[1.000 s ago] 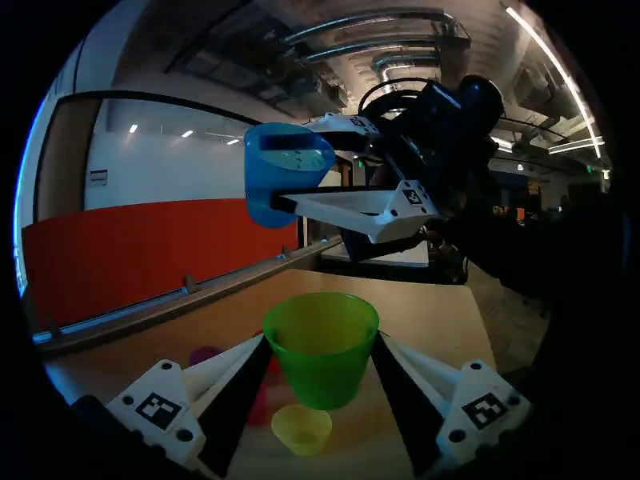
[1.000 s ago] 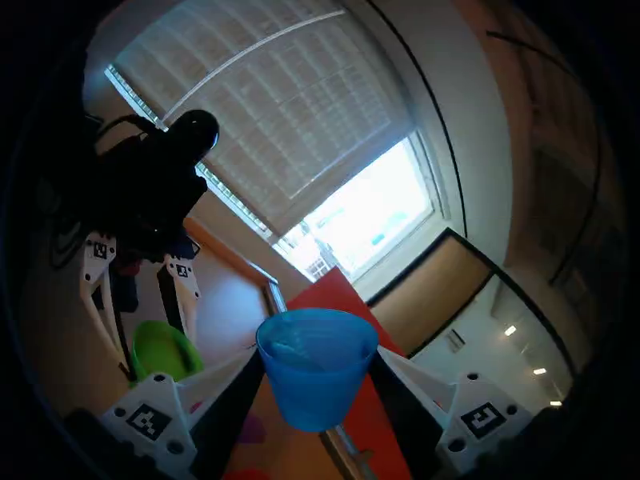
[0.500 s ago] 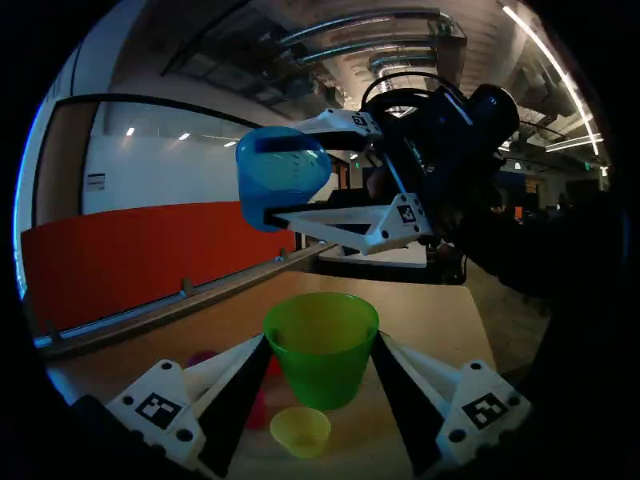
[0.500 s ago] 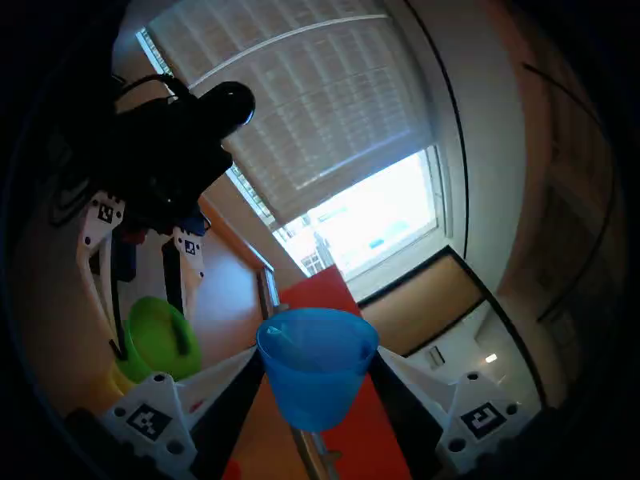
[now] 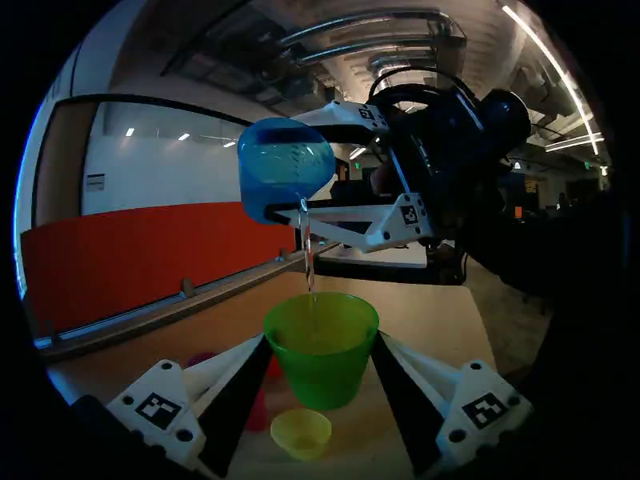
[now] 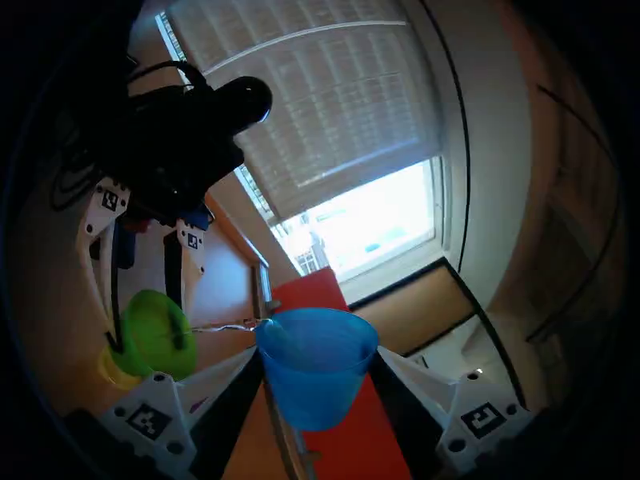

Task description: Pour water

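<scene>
My left gripper (image 5: 322, 360) is shut on a green cup (image 5: 322, 346), held upright above the wooden table (image 5: 432, 308). Higher up, my right gripper (image 5: 276, 180) is shut on a blue cup (image 5: 282, 168) that is tipped over. A thin stream of water (image 5: 307, 256) falls from its rim into the green cup. In the right gripper view the blue cup (image 6: 316, 364) sits between the fingers of the right gripper (image 6: 317, 376), the water stream (image 6: 228, 326) runs left to the green cup (image 6: 156, 334), and the left gripper (image 6: 144, 316) holds that cup.
A small yellow cup (image 5: 301, 433) and pink cups (image 5: 260, 400) stand on the table below the green cup. A red wall panel (image 5: 152, 252) and a rail (image 5: 184, 292) run along the table's far side. A bright window (image 6: 364, 216) with blinds is behind.
The blue cup has tipped further and water now streams from it into the green cup. The green cup has stayed still.
</scene>
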Demonstrator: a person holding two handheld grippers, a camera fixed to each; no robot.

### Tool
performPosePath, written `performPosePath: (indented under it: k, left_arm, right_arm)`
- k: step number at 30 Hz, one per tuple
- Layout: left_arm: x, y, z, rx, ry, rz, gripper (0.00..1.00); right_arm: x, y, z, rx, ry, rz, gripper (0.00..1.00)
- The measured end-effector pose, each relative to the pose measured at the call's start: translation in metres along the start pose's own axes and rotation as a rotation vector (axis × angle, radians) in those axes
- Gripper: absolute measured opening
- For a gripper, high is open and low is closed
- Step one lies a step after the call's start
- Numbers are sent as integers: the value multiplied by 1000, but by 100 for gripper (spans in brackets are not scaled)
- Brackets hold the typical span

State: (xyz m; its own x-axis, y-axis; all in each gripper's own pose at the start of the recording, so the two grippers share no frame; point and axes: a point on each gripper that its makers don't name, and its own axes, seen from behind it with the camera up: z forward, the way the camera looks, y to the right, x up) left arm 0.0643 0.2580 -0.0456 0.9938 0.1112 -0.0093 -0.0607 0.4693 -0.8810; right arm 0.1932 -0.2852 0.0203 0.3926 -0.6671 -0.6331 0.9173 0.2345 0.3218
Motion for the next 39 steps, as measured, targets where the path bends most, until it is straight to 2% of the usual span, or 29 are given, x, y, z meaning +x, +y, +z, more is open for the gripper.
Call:
performPosePath:
  k: [39]
  left_arm:
    - [2,-1,0,-2,6,-1,85]
  right_arm:
    - [4,18,-2,-47,-5,-133,89]
